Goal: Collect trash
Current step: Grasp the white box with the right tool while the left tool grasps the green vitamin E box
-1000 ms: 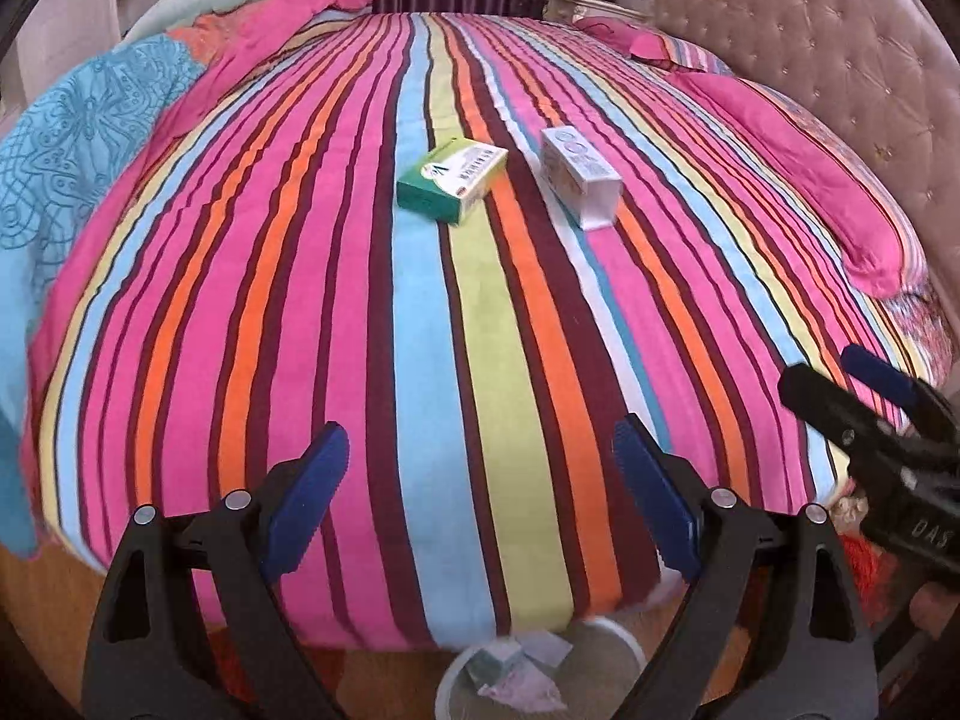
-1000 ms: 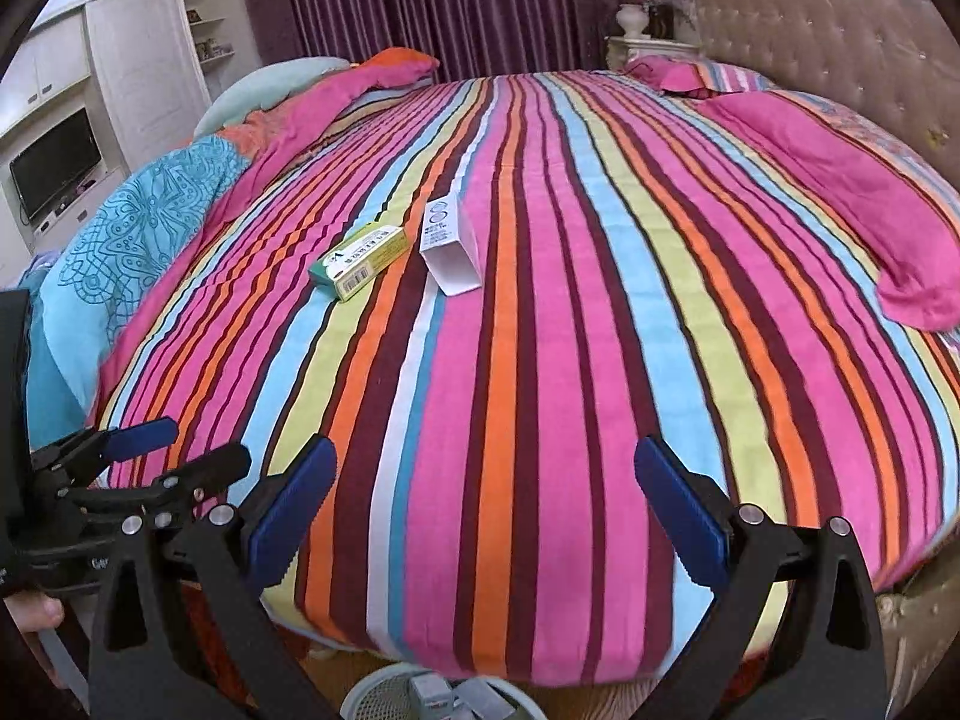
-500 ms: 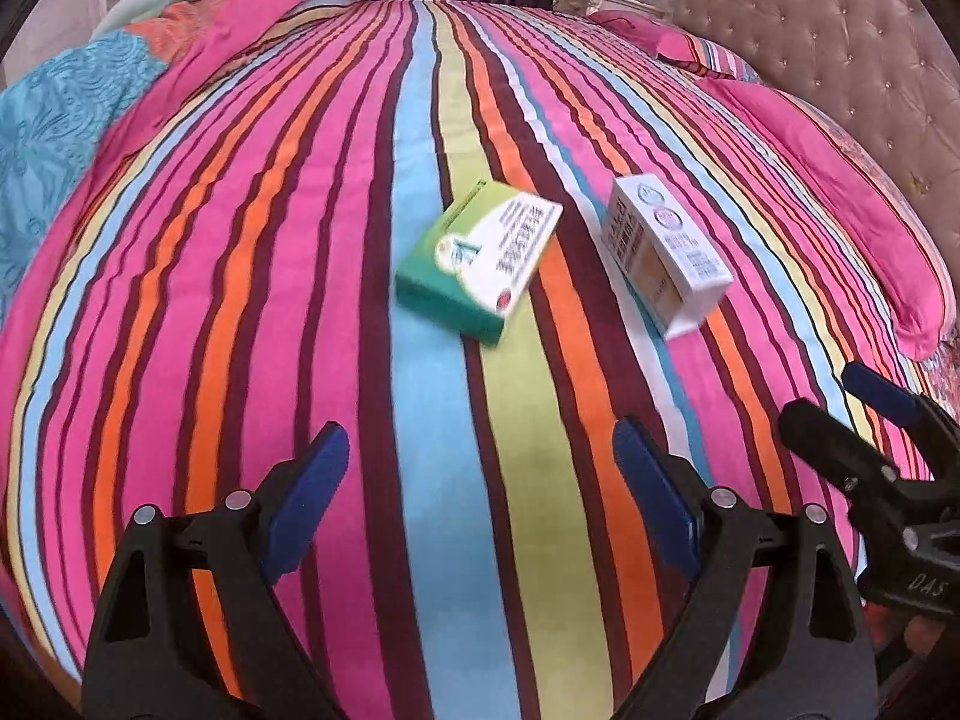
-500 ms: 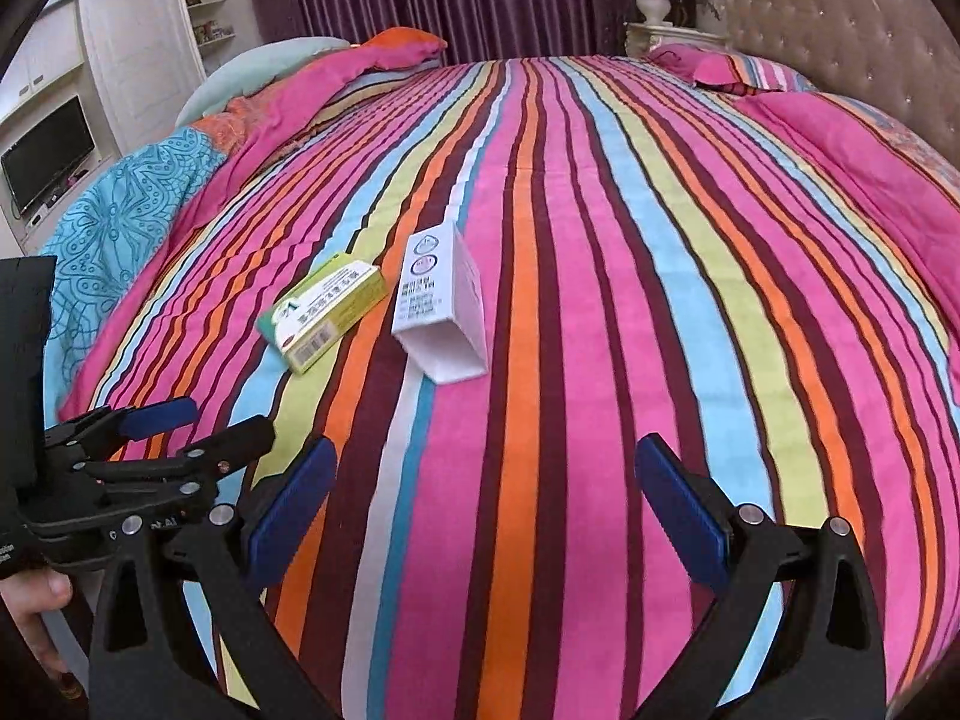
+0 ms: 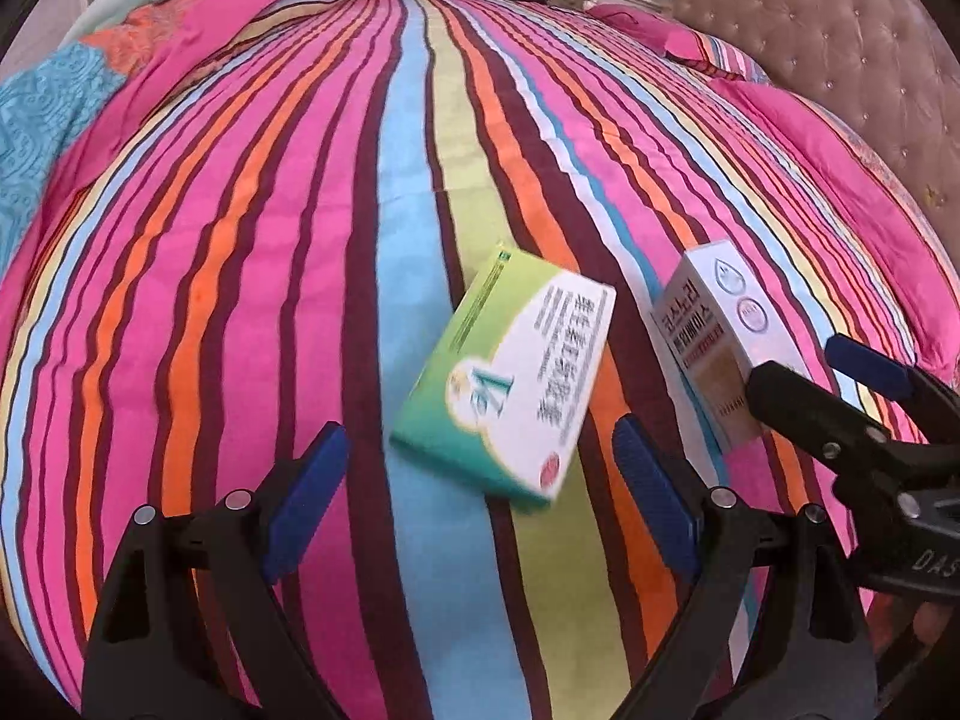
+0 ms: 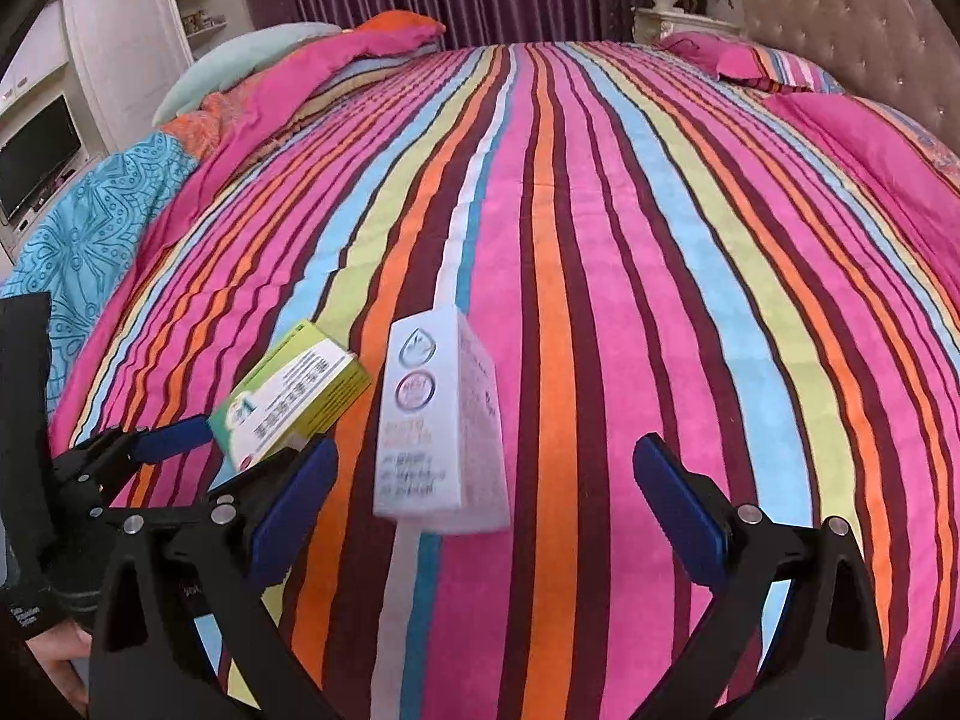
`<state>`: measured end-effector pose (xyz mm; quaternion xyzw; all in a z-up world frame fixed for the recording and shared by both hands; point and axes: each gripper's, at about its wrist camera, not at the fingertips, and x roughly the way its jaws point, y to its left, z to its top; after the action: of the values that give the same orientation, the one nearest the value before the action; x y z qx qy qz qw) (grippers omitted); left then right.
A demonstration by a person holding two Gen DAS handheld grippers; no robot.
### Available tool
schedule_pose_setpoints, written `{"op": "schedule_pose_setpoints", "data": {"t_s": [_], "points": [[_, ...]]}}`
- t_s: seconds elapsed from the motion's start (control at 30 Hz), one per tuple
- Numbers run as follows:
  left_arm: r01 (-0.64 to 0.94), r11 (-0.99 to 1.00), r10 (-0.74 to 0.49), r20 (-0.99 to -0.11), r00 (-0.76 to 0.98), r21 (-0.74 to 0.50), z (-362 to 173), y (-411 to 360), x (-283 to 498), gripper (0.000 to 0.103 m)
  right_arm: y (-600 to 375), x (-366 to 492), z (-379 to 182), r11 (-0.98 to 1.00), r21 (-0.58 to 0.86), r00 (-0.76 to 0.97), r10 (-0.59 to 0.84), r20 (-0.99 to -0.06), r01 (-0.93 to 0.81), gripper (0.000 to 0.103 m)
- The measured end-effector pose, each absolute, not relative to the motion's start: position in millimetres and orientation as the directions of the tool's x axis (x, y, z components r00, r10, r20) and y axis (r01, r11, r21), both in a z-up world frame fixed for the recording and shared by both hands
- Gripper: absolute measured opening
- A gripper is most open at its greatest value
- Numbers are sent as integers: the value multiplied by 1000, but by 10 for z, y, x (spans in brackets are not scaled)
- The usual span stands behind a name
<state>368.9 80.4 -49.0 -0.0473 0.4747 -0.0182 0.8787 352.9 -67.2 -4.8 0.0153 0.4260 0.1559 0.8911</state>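
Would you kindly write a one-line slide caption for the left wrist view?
Open left claw nears a green-and-white cardboard box on the striped bedspread; the right claw flanks a white carton.

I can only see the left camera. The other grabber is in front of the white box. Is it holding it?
Observer: No. In the right view the right gripper is open, and the white box lies between its fingers, untouched.
Operator: What's beside the bed, on the left?
Observer: A TV, next to a white cupboard.
Operator: Who holds my grabber?
Observer: Only a hand shows, below the left gripper.
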Motion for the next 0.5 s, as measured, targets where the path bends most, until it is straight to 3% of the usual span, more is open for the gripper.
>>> {"op": "schedule_pose_setpoints", "data": {"t_s": [0.5], "points": [[3, 1000, 1, -832, 555, 3, -613, 677, 4062, 87, -590, 3851, -185, 962, 102, 582, 235, -778, -252, 88]]}}
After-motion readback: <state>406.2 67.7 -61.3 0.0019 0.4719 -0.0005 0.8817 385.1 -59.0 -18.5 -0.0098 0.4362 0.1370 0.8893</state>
